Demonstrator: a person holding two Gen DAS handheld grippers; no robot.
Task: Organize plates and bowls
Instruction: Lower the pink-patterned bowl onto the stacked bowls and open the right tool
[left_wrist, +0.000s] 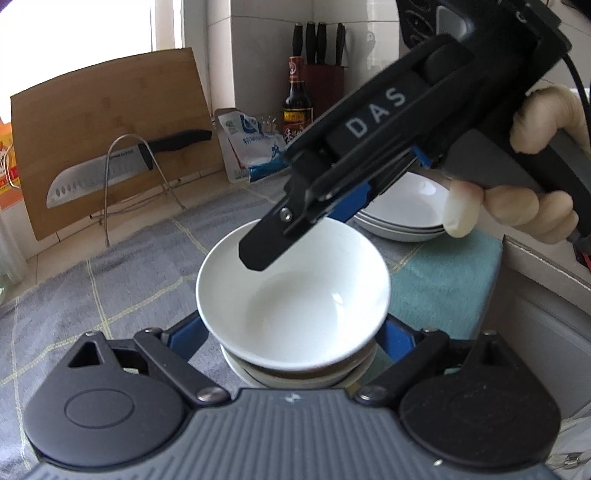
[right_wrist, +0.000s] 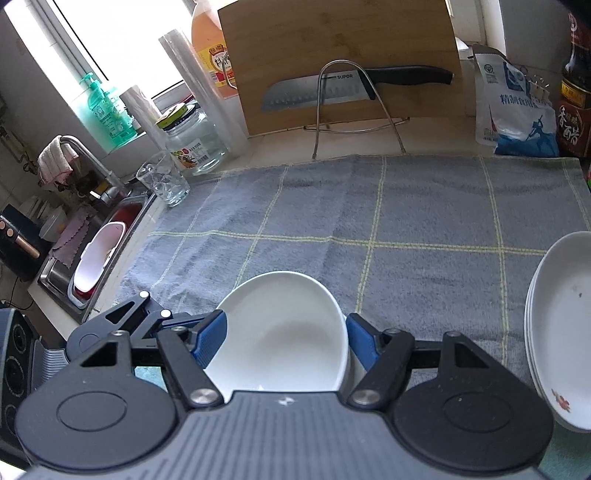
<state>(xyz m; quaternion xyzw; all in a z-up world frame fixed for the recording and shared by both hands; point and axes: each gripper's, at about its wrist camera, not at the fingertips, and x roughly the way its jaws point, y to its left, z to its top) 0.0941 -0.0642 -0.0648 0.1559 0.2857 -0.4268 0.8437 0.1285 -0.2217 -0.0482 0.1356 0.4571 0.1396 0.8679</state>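
My right tool (left_wrist: 258, 254), lettered DAS on its body, has its fingers clamped over the rim of a white bowl (left_wrist: 295, 295), held tilted above a bowl stack (left_wrist: 295, 373) on the grey checked cloth (right_wrist: 406, 206) covering the tabletop. My left tool (left_wrist: 291, 332) stands wide, its blue pads either side of that stack, gripping nothing. White plates (right_wrist: 565, 332) sit stacked nearby. Behind, a knife (right_wrist: 332, 88) reads SUPOR
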